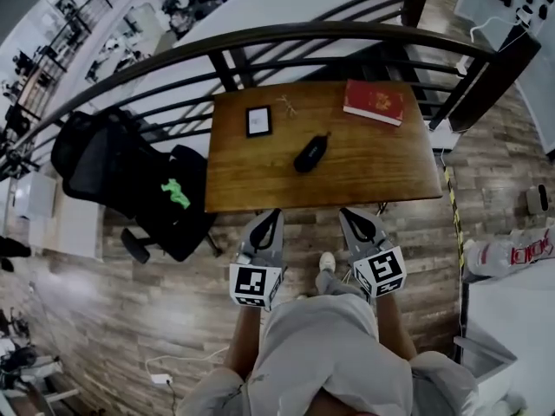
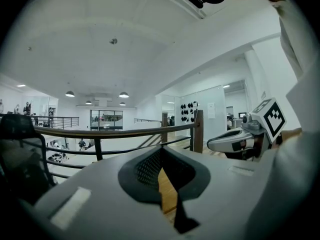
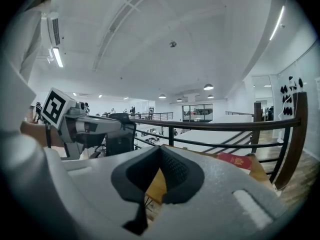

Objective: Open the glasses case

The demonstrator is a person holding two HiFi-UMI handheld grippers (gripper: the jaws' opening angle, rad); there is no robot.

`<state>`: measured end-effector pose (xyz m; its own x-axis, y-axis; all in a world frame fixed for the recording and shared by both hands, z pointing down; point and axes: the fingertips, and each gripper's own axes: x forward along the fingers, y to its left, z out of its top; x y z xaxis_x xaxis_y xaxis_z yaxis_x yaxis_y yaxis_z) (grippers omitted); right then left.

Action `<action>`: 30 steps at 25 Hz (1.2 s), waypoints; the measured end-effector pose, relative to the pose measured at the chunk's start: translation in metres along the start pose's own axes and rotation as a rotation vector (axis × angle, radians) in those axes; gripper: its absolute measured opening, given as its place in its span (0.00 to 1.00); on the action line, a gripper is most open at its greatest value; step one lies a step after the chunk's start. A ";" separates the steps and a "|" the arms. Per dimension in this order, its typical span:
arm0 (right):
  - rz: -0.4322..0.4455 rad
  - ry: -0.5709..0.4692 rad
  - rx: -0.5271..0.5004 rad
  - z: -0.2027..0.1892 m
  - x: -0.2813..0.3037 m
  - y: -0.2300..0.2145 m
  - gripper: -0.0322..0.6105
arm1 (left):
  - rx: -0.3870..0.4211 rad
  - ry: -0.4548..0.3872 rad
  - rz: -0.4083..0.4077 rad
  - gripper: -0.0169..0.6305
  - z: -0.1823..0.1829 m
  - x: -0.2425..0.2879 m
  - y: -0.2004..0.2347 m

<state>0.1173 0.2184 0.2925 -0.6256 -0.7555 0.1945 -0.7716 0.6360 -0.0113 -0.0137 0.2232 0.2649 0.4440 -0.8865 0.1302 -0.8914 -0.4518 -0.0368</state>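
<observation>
Bright and even indoors, lit from above by round white ceiling lamps (image 2: 123, 94) and a long white tube light (image 3: 58, 57). Leaves a pale sheen on the grey-brown plank floor (image 1: 78, 289). Bows the dark curved metal railing (image 1: 260, 31) with fisheye distortion; blackens the gripper views' corners. Softens the close grey shell of the left gripper (image 2: 161, 154).

On the wooden table (image 1: 260, 189), near its far edge, a small pale object (image 1: 286, 105) is too tiny to identify. The right gripper (image 3: 160, 151) partly hides the table's red book (image 3: 235, 160).
</observation>
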 end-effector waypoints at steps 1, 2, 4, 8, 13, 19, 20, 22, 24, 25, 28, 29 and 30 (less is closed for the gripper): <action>0.007 -0.001 0.000 0.001 0.004 -0.006 0.05 | -0.001 0.003 0.005 0.05 0.001 0.007 0.001; 0.014 -0.002 -0.001 0.002 0.009 -0.013 0.05 | 0.001 0.004 0.011 0.05 0.002 0.014 0.002; 0.025 -0.002 -0.004 0.003 0.017 -0.027 0.05 | 0.006 0.006 0.022 0.05 0.004 0.030 0.003; 0.044 -0.002 -0.006 0.004 0.031 -0.054 0.05 | 0.018 0.002 0.042 0.05 0.007 0.058 0.004; 0.071 0.002 -0.004 0.008 0.048 -0.080 0.05 | 0.021 -0.004 0.066 0.05 0.012 0.086 0.006; 0.095 0.028 0.007 0.004 0.070 -0.099 0.05 | -0.005 0.035 0.090 0.05 0.002 0.110 0.018; 0.098 0.034 0.009 0.003 0.075 -0.102 0.05 | -0.006 0.032 0.093 0.05 0.003 0.115 0.022; 0.102 0.043 0.010 0.001 0.083 -0.107 0.05 | -0.003 0.028 0.098 0.05 0.003 0.125 0.029; 0.099 0.048 0.010 0.001 0.092 -0.112 0.05 | -0.001 0.027 0.099 0.05 0.003 0.133 0.037; 0.095 0.050 0.009 0.001 0.097 -0.114 0.05 | -0.002 0.025 0.097 0.05 0.003 0.138 0.041; 0.076 0.055 0.007 0.001 0.111 -0.120 0.05 | -0.010 0.019 0.086 0.05 0.001 0.151 0.054; 0.068 0.057 0.009 0.001 0.115 -0.122 0.05 | -0.013 0.020 0.080 0.05 0.000 0.155 0.058; 0.057 0.060 0.012 0.001 0.119 -0.124 0.05 | -0.016 0.023 0.074 0.05 -0.002 0.160 0.062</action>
<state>0.1386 0.0494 0.3161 -0.6609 -0.7071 0.2515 -0.7363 0.6757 -0.0354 0.0018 0.0536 0.2852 0.3748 -0.9148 0.1504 -0.9231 -0.3833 -0.0310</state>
